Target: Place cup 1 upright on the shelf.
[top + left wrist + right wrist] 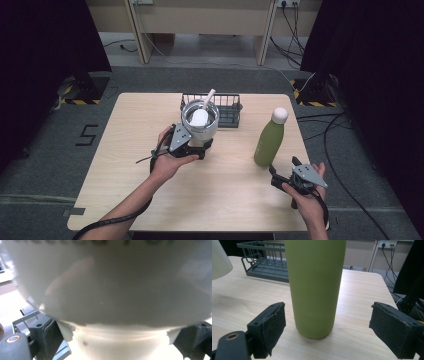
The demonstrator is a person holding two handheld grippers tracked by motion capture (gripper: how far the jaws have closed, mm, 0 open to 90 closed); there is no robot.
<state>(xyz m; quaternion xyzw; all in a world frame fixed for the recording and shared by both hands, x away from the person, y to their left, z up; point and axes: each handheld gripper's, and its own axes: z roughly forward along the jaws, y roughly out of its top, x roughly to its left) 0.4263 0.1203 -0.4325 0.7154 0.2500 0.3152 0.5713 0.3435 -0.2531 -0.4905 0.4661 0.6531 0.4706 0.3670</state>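
The cup (pixel 199 121) is gripped at its base by the left tongs (pixel 196 149). The bottle (pixel 269 140), at 12 o'clock of the wide-open, empty right tongs (pixel 283 172), is not yet gripped.

High view overhead — gripper views close, sharing bottle (pixel 314 287).

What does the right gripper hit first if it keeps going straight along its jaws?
Most likely the green bottle: it stands upright, centred between the open jaws of the right gripper, just ahead, not yet touched.
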